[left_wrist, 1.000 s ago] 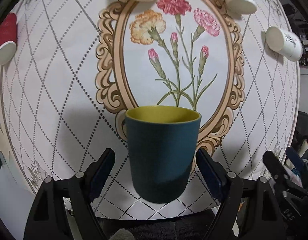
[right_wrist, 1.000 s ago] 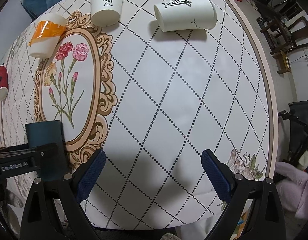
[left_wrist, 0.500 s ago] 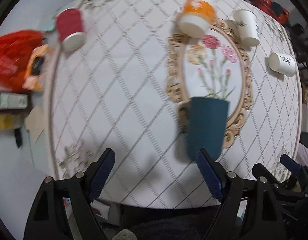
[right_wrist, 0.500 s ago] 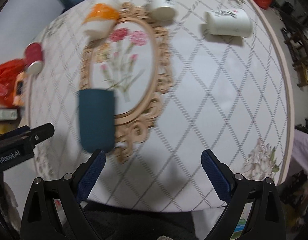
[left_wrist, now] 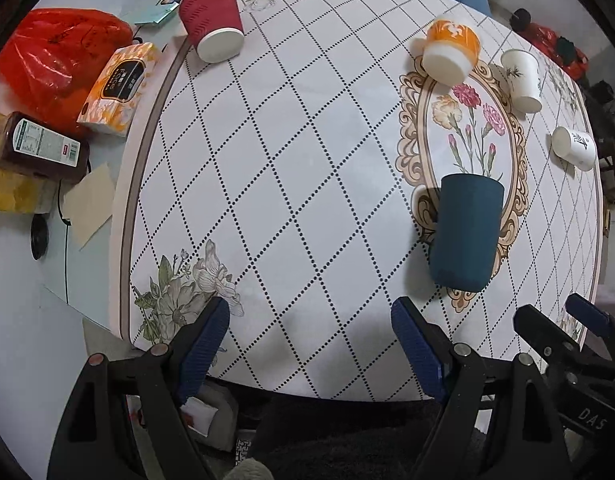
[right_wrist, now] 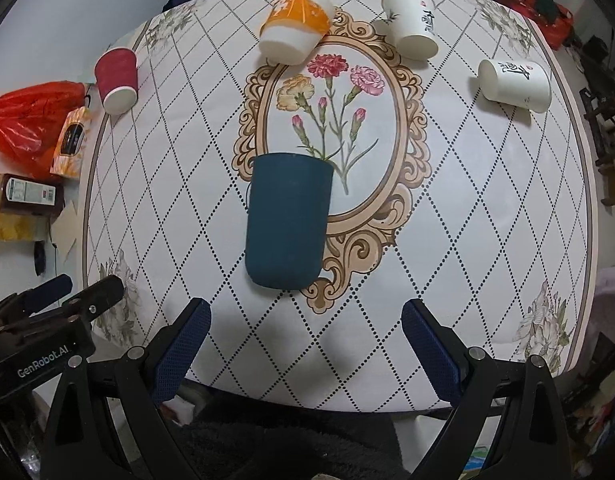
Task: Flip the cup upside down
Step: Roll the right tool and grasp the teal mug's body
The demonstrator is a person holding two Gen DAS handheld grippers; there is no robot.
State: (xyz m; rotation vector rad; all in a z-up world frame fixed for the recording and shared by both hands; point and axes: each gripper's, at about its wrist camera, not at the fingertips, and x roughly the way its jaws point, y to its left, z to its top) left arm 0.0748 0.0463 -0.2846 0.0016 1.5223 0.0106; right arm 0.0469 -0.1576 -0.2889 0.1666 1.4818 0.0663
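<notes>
A dark teal cup (left_wrist: 465, 232) stands on the table at the lower edge of the oval flower frame; it also shows in the right wrist view (right_wrist: 287, 220). From here I cannot tell whether its mouth faces up or down. My left gripper (left_wrist: 311, 346) is open and empty, pulled back over the near table edge, left of the cup. My right gripper (right_wrist: 305, 346) is open and empty, in front of the cup and apart from it.
A red cup (left_wrist: 211, 22), an orange-and-white cup (left_wrist: 449, 50) and a white cup (left_wrist: 523, 74) stand farther back; another white cup (right_wrist: 515, 84) lies on its side. A red bag (left_wrist: 55, 56), a tissue pack (left_wrist: 121, 88) and a bottle (left_wrist: 37, 146) lie off the table's left edge (left_wrist: 127, 200).
Both grippers have pulled back and up from the table. The left gripper, which had the cup between its open fingers a second ago, now sits left of it and away.
</notes>
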